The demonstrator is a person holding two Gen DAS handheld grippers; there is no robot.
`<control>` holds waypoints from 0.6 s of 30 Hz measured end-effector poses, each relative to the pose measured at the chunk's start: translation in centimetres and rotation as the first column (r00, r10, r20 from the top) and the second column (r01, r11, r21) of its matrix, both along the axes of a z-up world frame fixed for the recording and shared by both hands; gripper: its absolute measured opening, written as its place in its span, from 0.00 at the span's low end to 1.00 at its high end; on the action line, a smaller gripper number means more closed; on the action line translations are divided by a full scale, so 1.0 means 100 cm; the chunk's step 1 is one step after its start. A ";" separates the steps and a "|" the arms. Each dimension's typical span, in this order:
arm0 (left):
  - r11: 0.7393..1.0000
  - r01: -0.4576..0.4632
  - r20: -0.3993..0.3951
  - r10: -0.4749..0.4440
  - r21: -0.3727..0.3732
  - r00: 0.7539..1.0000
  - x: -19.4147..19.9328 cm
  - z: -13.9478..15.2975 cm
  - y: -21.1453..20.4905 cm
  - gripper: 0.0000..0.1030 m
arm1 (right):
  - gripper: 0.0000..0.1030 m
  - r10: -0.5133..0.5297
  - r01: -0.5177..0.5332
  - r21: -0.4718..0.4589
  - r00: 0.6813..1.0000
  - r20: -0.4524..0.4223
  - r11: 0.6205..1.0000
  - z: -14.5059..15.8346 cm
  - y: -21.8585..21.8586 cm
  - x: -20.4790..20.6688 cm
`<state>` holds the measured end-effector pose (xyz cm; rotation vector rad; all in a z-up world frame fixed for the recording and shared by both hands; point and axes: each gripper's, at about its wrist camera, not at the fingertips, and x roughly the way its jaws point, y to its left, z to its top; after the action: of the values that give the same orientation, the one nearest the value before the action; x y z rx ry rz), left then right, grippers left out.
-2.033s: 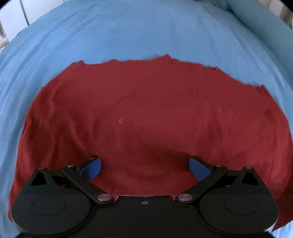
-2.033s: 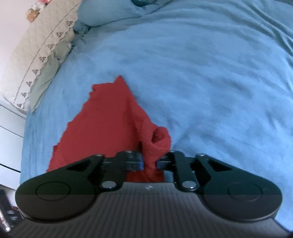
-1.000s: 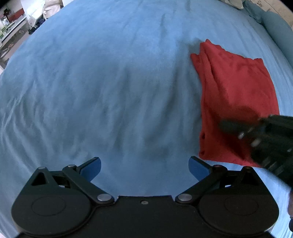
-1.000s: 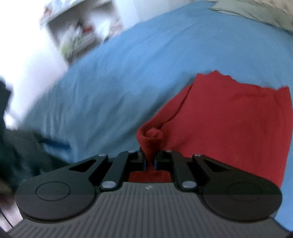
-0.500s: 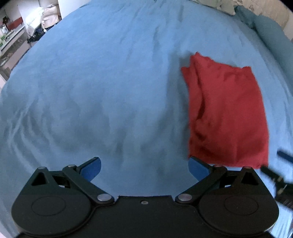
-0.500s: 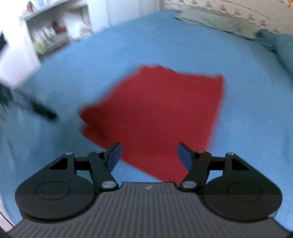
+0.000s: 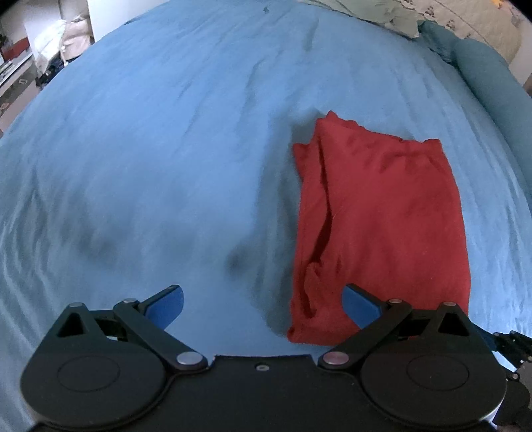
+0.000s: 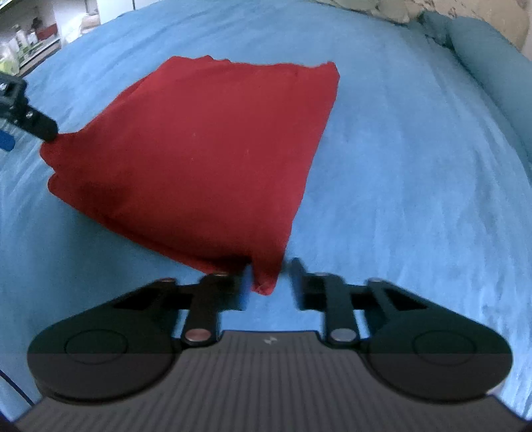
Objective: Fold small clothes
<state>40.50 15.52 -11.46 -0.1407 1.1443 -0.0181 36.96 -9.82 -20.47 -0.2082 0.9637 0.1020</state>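
Note:
A red garment [image 7: 379,219] lies folded on the blue bedspread [image 7: 166,149]. My left gripper [image 7: 262,304] is open; its right blue pad sits over the garment's near left corner, its left pad over bare bedspread. In the right wrist view the garment [image 8: 199,149] fills the middle, and its near corner lies between the fingers of my right gripper [image 8: 269,282], which is open with a narrow gap. The left gripper's finger [image 8: 33,123] shows at the garment's left corner.
Pillows [image 7: 482,59] and a patterned headboard cover [image 7: 465,20] lie at the far right of the bed. Shelves and clutter [image 7: 20,66] stand beyond the bed's far left edge. The bedspread [image 8: 415,166] stretches on all sides of the garment.
The right gripper folded the garment over, let go, opened wide, then narrowed around its near corner. The left gripper drew back from the cloth, then came in toward the near left corner.

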 end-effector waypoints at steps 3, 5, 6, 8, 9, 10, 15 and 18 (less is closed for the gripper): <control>1.000 0.022 -0.002 -0.022 0.013 1.000 0.001 -0.003 -0.004 1.00 | 0.24 0.011 -0.011 -0.022 1.000 0.013 1.000 0.003 -0.007 -0.006; 0.997 0.048 -0.008 -0.047 0.058 0.999 0.003 -0.011 -0.009 1.00 | 0.24 0.000 0.000 -0.018 1.000 -0.006 1.000 0.000 -0.009 -0.007; 0.995 0.062 -0.011 -0.061 0.084 0.998 0.004 -0.016 -0.012 1.00 | 0.24 0.000 -0.001 -0.008 1.000 -0.021 1.000 -0.003 -0.012 -0.008; 0.984 0.092 -0.038 -0.087 0.154 0.995 0.005 -0.028 -0.016 1.00 | 0.25 0.015 -0.014 0.031 0.999 -0.040 0.999 -0.007 -0.017 -0.010; 0.979 0.100 -0.053 -0.092 0.175 0.994 0.005 -0.033 -0.016 1.00 | 0.27 0.022 -0.020 0.059 0.999 -0.034 0.998 -0.001 -0.019 -0.013; 0.979 0.098 -0.057 -0.089 0.180 0.994 0.007 -0.035 -0.016 1.00 | 0.38 0.021 -0.020 0.089 1.000 -0.017 0.996 0.005 -0.022 -0.016; 0.980 0.082 -0.066 -0.071 0.179 0.995 0.011 -0.042 -0.014 1.00 | 0.71 0.003 -0.016 0.188 0.997 0.071 0.982 0.029 -0.025 -0.017; 0.977 0.083 -0.089 -0.066 0.196 0.994 0.016 -0.050 -0.019 1.00 | 0.69 -0.030 0.023 0.178 0.999 0.034 0.984 0.016 -0.019 0.002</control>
<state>42.11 13.58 -16.42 0.0808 1.2260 0.0361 37.12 -11.68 -18.91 -0.0327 0.9152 0.1585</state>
